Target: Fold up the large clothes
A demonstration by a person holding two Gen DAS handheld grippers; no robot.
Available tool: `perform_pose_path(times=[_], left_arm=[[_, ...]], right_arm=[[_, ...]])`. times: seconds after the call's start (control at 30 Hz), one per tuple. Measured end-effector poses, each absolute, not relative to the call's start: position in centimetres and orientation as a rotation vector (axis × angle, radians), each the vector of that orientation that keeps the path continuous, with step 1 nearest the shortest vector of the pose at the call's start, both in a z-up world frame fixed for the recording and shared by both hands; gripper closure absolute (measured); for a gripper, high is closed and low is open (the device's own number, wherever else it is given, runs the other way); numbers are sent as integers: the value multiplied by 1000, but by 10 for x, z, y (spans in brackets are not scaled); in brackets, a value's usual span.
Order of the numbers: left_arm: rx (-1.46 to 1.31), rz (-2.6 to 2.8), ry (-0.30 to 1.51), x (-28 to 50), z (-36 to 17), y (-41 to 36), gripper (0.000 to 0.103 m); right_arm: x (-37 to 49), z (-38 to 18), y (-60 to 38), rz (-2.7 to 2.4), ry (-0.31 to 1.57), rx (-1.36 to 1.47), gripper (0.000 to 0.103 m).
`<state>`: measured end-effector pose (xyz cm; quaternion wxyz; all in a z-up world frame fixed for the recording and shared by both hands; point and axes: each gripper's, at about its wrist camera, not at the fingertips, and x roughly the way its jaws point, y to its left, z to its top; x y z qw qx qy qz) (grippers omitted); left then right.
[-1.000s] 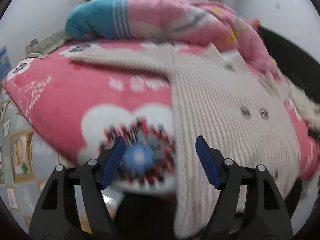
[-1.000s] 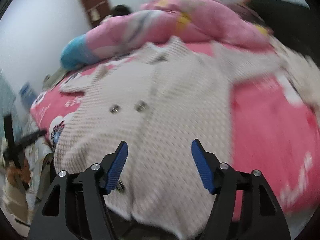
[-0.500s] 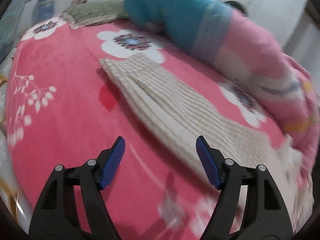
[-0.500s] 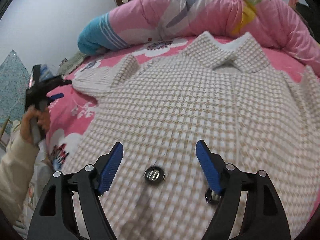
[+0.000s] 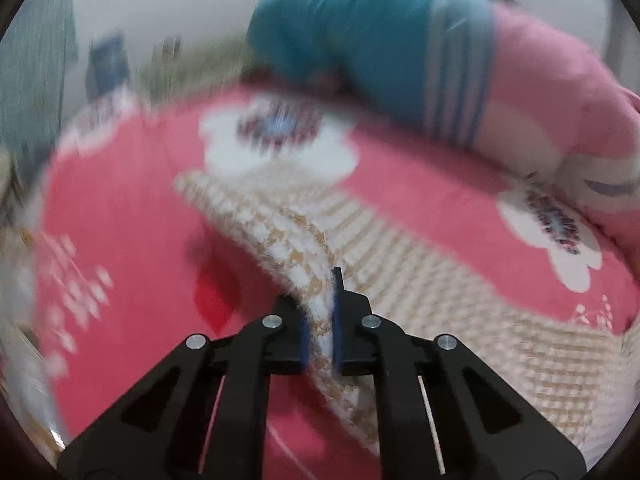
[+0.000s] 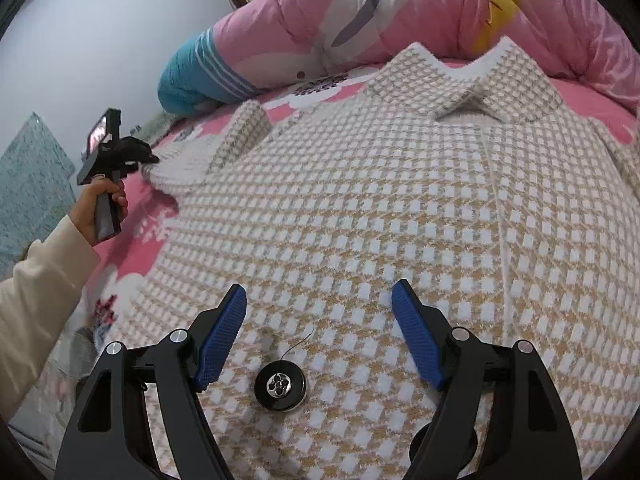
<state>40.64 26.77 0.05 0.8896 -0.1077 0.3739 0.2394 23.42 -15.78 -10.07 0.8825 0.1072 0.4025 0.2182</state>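
Note:
A beige-and-white checked coat (image 6: pixel 360 200) lies spread flat on the pink bedsheet (image 5: pixel 120 220), collar (image 6: pixel 480 80) at the far end. Its left sleeve (image 5: pixel 400 264) stretches out to the side. My left gripper (image 5: pixel 320 304) is closing tight on the sleeve's near edge, and its pads press a lifted fold of the fabric. In the right wrist view the left gripper (image 6: pixel 148 156) sits at the sleeve's (image 6: pixel 240 136) cuff end. My right gripper (image 6: pixel 320 304) hovers open over the coat's front, with a black button (image 6: pixel 281 386) just below its fingers and nothing between them.
A rolled pink quilt (image 6: pixel 400 12) with a blue striped end (image 5: pixel 360 32) lies along the far side of the bed. A hand (image 6: pixel 102 200) in a cream sleeve (image 6: pixel 36 288) holds the left gripper. A teal patterned surface (image 6: pixel 28 176) stands past the bed's left edge.
My left gripper swung from the coat's hem out to the sleeve, then shut on its edge and raised a fold. My right gripper came in low over the coat's buttons and stayed open.

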Motion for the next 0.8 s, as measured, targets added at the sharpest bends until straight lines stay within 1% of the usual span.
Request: perform_pose_path(times=[0.1, 0.17, 0.23, 0.33, 0.4, 0.47, 0.5, 0.6, 0.63, 0.7, 0.77, 0.8], left_arm=[[-81, 430, 666, 389, 50, 209, 96], [45, 339, 585, 368, 86, 152, 96], [139, 246, 541, 347, 111, 100, 96], [188, 85, 558, 317, 130, 32, 96], [193, -1, 587, 298, 130, -2, 95], [168, -103, 650, 279, 117, -36, 94], [152, -136, 674, 273, 108, -45, 91], [76, -252, 797, 256, 58, -69, 88], [26, -287, 868, 252, 28, -73, 87], [14, -264, 974, 248, -16, -77, 85], [17, -244, 994, 240, -38, -74, 82], [9, -256, 956, 233, -38, -70, 79]], right_arm=[[226, -95, -170, 441, 843, 271, 30], [215, -89, -181, 431, 837, 305, 30], [193, -79, -197, 415, 810, 339, 30], [166, -67, -217, 394, 778, 373, 30], [146, -60, -231, 378, 755, 396, 30], [128, -56, -242, 361, 738, 408, 30], [116, -54, -248, 350, 727, 413, 30], [89, -59, -266, 319, 732, 441, 30], [85, -62, -269, 314, 744, 453, 30], [75, -72, -279, 301, 781, 471, 30], [70, -77, -285, 286, 822, 463, 30], [71, -78, -288, 281, 833, 458, 30]])
